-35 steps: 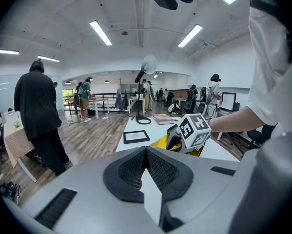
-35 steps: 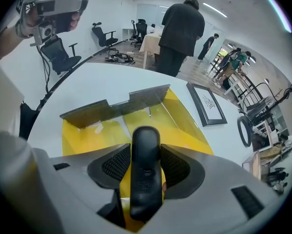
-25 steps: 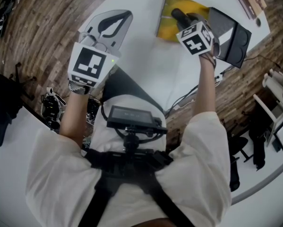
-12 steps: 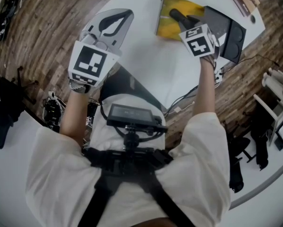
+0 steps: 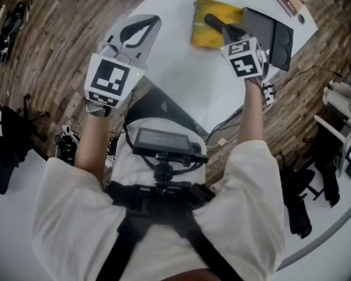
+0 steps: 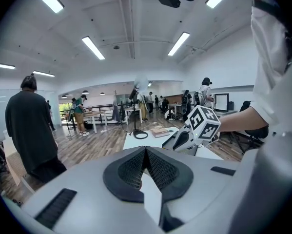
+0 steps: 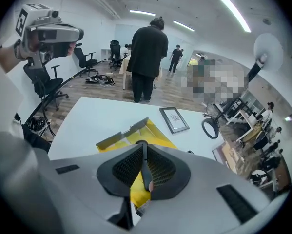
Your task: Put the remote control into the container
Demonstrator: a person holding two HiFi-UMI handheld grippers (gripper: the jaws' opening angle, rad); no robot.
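The white bench (image 5: 181, 69) stands on a plank floor (image 5: 52, 45) in an open office under strip lights (image 6: 93, 48) — people stand about, one in dark clothes (image 7: 146, 57) just past the bench's far edge. A yellow container (image 7: 160, 134) lies on the bench near a framed picture (image 7: 175, 119). The right tool (image 7: 145, 147) is closing, its pads pressing a slim dark remote (image 5: 213, 22) held above the container. The left tool (image 6: 146, 150) is off to the side — jaws together, empty.

Open-plan office, swivel chairs (image 7: 42, 83), ceiling strip lights (image 6: 93, 48)
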